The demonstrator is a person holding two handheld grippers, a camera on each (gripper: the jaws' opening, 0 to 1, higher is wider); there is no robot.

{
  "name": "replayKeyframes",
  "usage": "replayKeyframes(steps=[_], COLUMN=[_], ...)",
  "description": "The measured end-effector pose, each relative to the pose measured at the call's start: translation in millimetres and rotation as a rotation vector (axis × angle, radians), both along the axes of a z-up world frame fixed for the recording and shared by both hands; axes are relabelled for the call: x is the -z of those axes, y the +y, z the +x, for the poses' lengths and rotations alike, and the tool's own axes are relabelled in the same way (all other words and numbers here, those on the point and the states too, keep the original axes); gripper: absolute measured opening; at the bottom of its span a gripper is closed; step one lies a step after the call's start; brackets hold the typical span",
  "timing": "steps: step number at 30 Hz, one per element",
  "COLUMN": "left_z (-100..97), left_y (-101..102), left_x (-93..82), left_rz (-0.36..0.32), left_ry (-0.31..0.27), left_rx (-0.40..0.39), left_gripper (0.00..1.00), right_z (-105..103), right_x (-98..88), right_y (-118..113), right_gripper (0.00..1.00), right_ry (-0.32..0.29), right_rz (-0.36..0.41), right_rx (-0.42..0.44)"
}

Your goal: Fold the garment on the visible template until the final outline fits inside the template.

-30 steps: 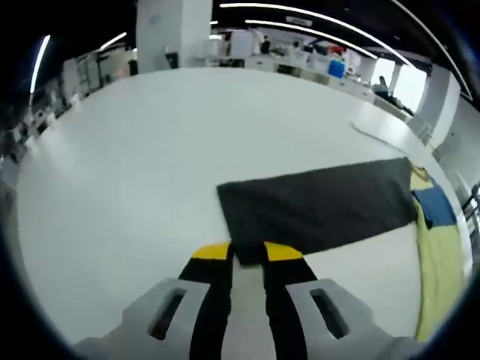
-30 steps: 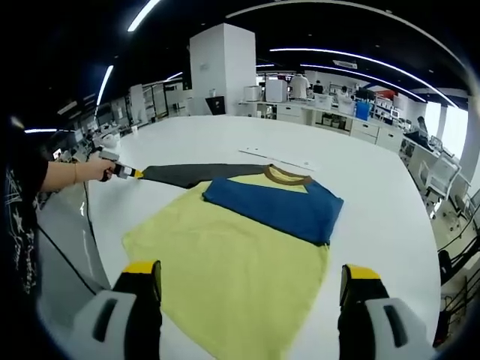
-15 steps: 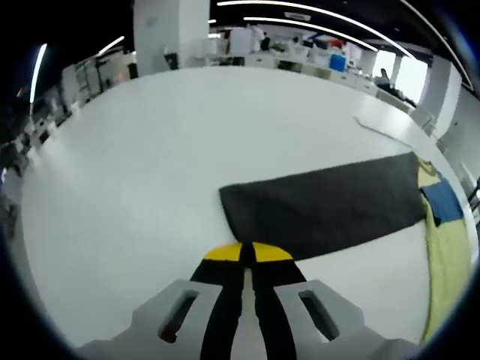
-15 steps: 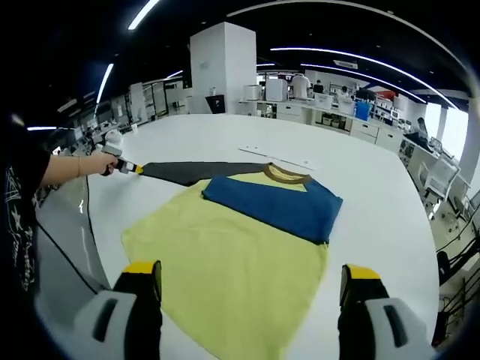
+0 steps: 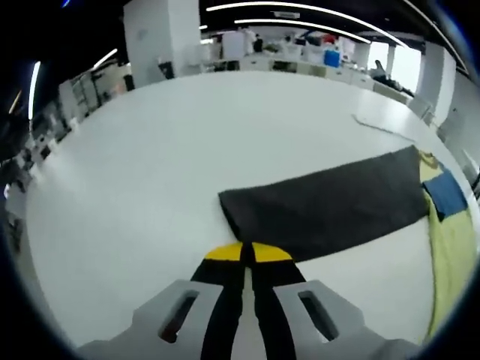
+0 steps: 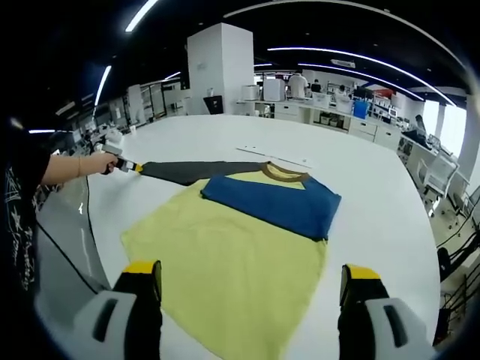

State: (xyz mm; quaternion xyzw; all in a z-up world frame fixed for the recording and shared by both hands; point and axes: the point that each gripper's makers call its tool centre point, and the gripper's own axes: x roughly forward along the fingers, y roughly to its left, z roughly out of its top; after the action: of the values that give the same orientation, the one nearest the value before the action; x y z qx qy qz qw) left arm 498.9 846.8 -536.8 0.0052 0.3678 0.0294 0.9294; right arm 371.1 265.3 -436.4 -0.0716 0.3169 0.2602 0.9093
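Garment: yellow shirt point(image 6: 225, 262) w/ brown collar point(image 6: 283, 174), lying flat on the white table point(image 6: 375, 195), centre of right gripper view. One blue sleeve point(image 6: 274, 206) already folded across the chest, centre-right of frame. Other sleeve, dark grey point(image 6: 191, 172), is stretched straight out toward frame left.

Template: can't make out any outline under the shirt; a thin pale strip point(image 6: 274, 157) lies on the table above the collar, apart from it.

Left gripper point(image 5: 242, 253): jaws pressed together, yellow tips touching, right at the near edge of the grey sleeve's cuff end (lower centre of left gripper view). Looks pinched on the cuff, but how much cloth is actually caught btwn the tips can't be seen. In right gripper view it sits at far left point(image 6: 126, 166), held by a person's hand point(image 6: 101, 162), at the sleeve tip.

Right gripper point(image 6: 251, 281): jaws wide apart at bottom of frame, holding nothing, hanging above the shirt's hem side.

Step (my read): sleeve fold no. 2, grey sleeve gripped and pulled out, ready to go over.

Next move needs: lift cuff clear of table, carry it toward frame centre-right, lay across chest on/near blue sleeve, keep it flat. Then body folds w/ both grippers.

Progress: early; shirt body fully spread.
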Motion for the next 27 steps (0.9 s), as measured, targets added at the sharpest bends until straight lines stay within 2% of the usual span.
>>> replayKeyframes(steps=[4,6,7,10,13,18,19,24,27], left_z=[-4.2,0.0,-1.0,4.1,-0.5,2.6,3.6,14.6,19.8], left_y=[-12,-17,-24,-30,-54,-76,-74,-86,-95], left_x=[-5.8,-9.3,-16.1,-24.2,-40.4,-55.6,-54.9,-59.9,-64.7], left_rz=[0.004,0.001,-0.002,-0.006,-0.024,-0.019,-0.016,-0.063,-0.068], left_ry=[-0.011,-0.03,-0.045,-0.07,-0.092,-0.127,-0.13,-0.158,-0.164], left_rx=[0.009,0.017,0.021,0.036,0.045,0.07,0.075,0.084,0.101], left_gripper=[0.0,0.0,0.0,0.0,0.0,0.0,0.0,0.0,0.0], right_z=[0,0,-1,0,-1,-2,-2,-4,-3], right_x=[-1.2,-1.5,-1.8,-1.6,-2.8,-2.0,-1.9,-4.8,-5.7], right_y=[1,1,2,1,3,6,6,8,6], right_gripper=[1.0,1.0,1.0,1.0,1.0,1.0,1.0,1.0,1.0], right_ry=[-0.002,-0.002,-0.003,-0.006,-0.012,-0.014,-0.014,-0.017,-0.02], right_rz=[0.01,0.008,0.008,0.012,0.013,0.019,0.019,0.024,0.025], right_rx=[0.002,0.0,0.0,0.0,-0.004,-0.012,-0.013,-0.02,-0.021])
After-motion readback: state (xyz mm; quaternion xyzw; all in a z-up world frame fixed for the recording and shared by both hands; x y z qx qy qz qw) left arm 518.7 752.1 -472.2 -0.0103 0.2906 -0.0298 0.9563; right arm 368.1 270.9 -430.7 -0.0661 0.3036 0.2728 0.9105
